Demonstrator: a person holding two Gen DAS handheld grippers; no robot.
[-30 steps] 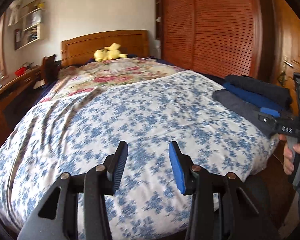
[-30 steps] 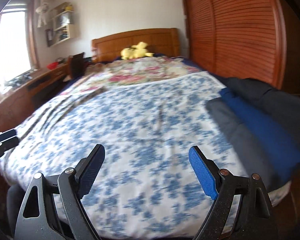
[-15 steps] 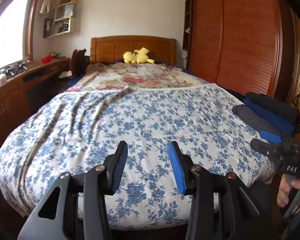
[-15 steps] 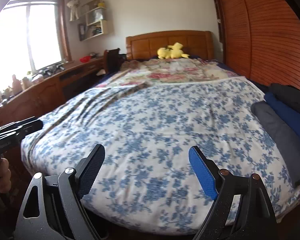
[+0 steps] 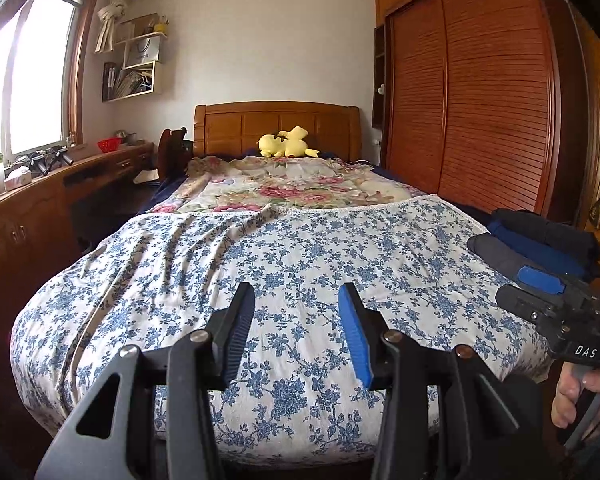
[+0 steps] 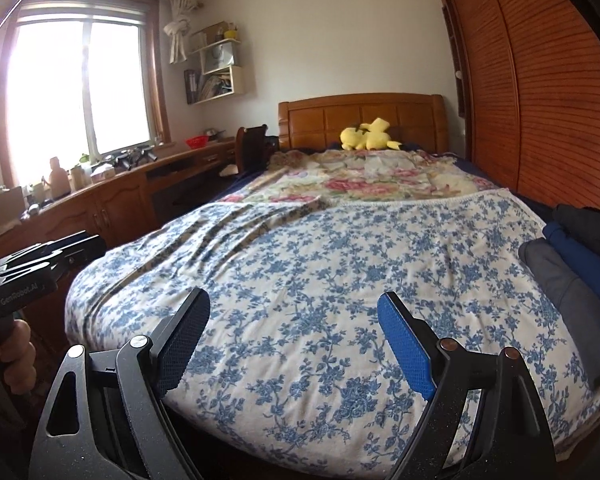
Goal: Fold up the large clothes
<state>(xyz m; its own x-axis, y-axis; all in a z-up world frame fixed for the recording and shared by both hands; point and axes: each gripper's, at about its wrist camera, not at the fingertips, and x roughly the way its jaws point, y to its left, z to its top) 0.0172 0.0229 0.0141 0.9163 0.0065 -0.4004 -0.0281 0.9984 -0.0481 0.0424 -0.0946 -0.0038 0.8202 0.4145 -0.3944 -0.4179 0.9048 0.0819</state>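
Landmark: the bed (image 5: pixel 100 320), seen from its foot.

Left gripper (image 5: pixel 296 320): held above the foot edge of the bed, jaws spread, nothing between them. Right gripper (image 6: pixel 294 340): likewise above the foot edge, jaws spread wider, gripping nothing; its body also shows at the right margin of the left view, a hand (image 5: pixel 576 392) on the handle.

Folded clothes (image 5: pixel 540 244): grey, blue and black pieces stacked side by side on the bed's right edge near the foot, touching one another, beside the wardrobe (image 5: pixel 480 100).

Blue-flowered cover (image 5: pixel 300 256): spread over the foot half of the bed, creased along its left side. Pink-flowered blanket (image 5: pixel 284 188): beyond it toward the headboard (image 5: pixel 276 120). Yellow soft toy (image 5: pixel 284 143): against the headboard. Desk (image 5: pixel 32 208): along the bed's left side, under the window (image 6: pixel 72 84).
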